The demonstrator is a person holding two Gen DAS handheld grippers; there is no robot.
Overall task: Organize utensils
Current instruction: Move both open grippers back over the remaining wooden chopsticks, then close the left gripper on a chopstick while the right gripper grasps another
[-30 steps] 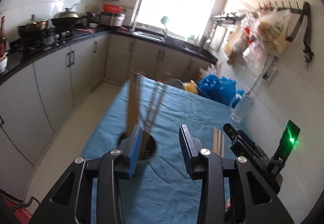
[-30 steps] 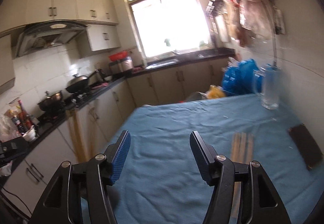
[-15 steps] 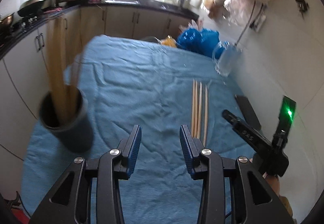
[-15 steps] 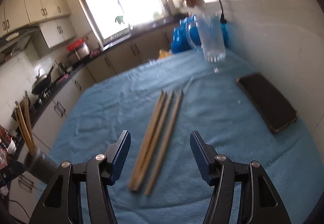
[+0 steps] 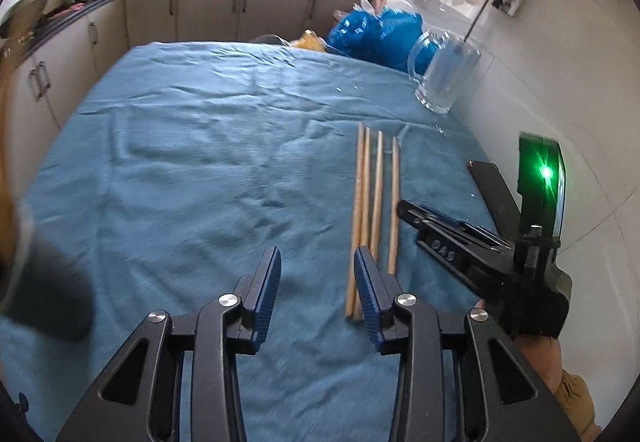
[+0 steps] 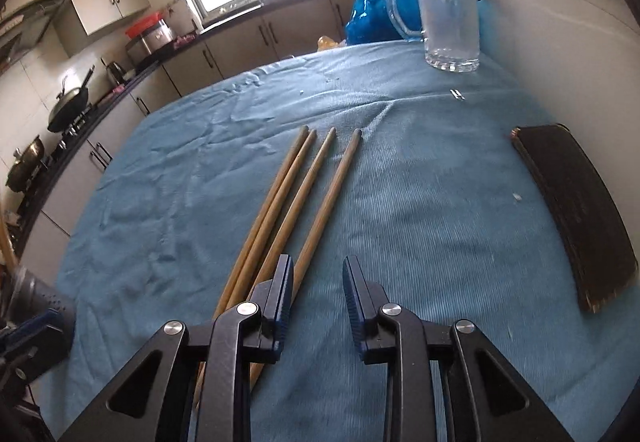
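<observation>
- On the blue-cloth surface [image 6: 420, 178]: four wooden chopsticks [image 6: 308, 194], long, round, light brown, tapering toward their far tips.
- They lie side by side, running near-to-far; the left two touch along their length, the other two fan slightly apart at the far ends.
- Right claw [image 6: 318, 294]: just over the near ends of the chopsticks, jaws narrow and just been closing. Nothing between the pads; the rightmost stick passes under the left finger, not gripped.
- Left claw [image 5: 316, 290]: left of the chopsticks, jaws narrow, empty, bare cloth in the gap. Its right finger sits just beside the near ends of the left pair.
- Dark holder [image 5: 48, 294]: blurred at the near-left edge in the left wrist view, with tan sticks standing in it; well apart from the four on the cloth.
- Glass mug [image 6: 448, 10]: upright at the far right, near the wall.
- Dark flat block [image 6: 576, 218]: lies right of the chopsticks, apart from them.
- Blue bag [image 5: 376, 36]: beyond the far edge of the surface.
</observation>
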